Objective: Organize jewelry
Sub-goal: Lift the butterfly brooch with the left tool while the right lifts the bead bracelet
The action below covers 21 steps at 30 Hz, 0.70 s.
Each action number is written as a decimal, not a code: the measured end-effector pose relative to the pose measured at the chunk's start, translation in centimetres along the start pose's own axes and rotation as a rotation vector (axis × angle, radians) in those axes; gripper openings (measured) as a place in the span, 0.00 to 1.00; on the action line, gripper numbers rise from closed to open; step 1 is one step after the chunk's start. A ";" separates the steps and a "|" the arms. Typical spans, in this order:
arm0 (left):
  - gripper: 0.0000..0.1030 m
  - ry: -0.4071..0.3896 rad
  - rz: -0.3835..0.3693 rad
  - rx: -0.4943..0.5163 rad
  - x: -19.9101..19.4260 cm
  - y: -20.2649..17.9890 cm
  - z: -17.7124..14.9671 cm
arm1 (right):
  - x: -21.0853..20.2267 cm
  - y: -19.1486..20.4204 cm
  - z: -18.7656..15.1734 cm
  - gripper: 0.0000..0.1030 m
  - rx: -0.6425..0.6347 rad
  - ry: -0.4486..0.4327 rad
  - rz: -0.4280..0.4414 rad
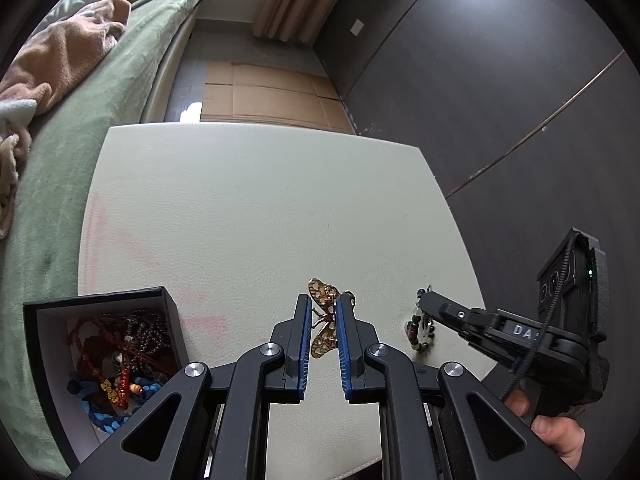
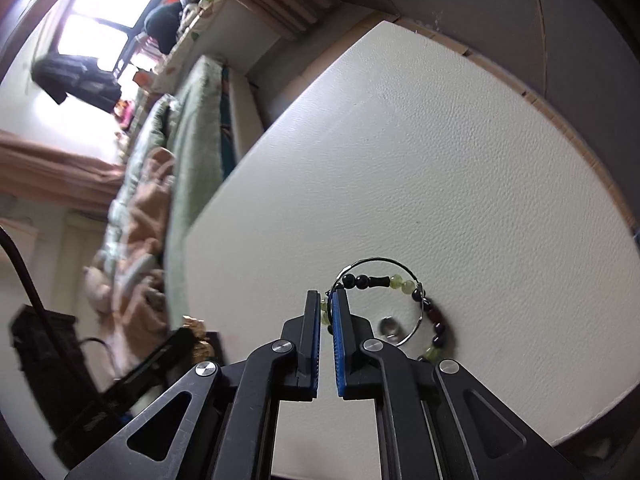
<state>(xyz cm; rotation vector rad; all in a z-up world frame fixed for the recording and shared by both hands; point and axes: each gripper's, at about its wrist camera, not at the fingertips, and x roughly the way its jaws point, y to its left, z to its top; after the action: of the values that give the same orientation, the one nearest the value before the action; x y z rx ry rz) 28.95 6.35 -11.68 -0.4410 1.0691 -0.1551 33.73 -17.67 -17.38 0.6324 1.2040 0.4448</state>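
Left hand-held gripper [image 1: 323,320] clamped on a gold butterfly brooch [image 1: 325,322], held just above the white tabletop [image 1: 248,208]. Right hand-held gripper [image 2: 327,312] pinched together on the near edge of a beaded bracelet [image 2: 394,282], green and dark beads strung with a thin wire ring, the rest lying flat on the tabletop.

Partly done, judging by the open black jewelry box [image 1: 100,344] at the near left corner: already packed with red cords, chains, a blue braided band and amber beads. Left to do: brooch and bracelet both to go into that box. Also a small silvery item [image 2: 388,326] inside the bracelet's loop, too small to identify, perhaps to follow.

Plenty of bare tabletop ahead and between the two grippers. Box close beside the left gripper, a short sideways carry. Bracelet near the right-hand edge of the tabletop, so some risk of beads slipping over if dragged outward. Green-covered bed [image 1: 92,128] alongside the left edge, dark wall [image 1: 500,80] to the right.
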 end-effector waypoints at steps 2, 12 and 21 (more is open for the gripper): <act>0.12 -0.009 -0.002 0.001 -0.5 0.1 0.1 | -0.2 0.2 -0.1 0.07 0.013 -0.001 0.053; 0.12 -0.039 0.003 0.005 -2.1 0.3 0.0 | 0.3 1.6 -0.4 0.07 0.013 0.039 0.214; 0.12 -0.100 -0.007 0.020 -5.9 -0.1 0.3 | -0.5 5.1 -1.1 0.07 -0.058 0.016 0.404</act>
<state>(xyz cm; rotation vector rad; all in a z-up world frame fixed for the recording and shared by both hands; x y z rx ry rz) 26.34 8.26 -6.69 -0.4298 0.9669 -0.1484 32.65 -13.96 -13.94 0.8262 1.0736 0.8215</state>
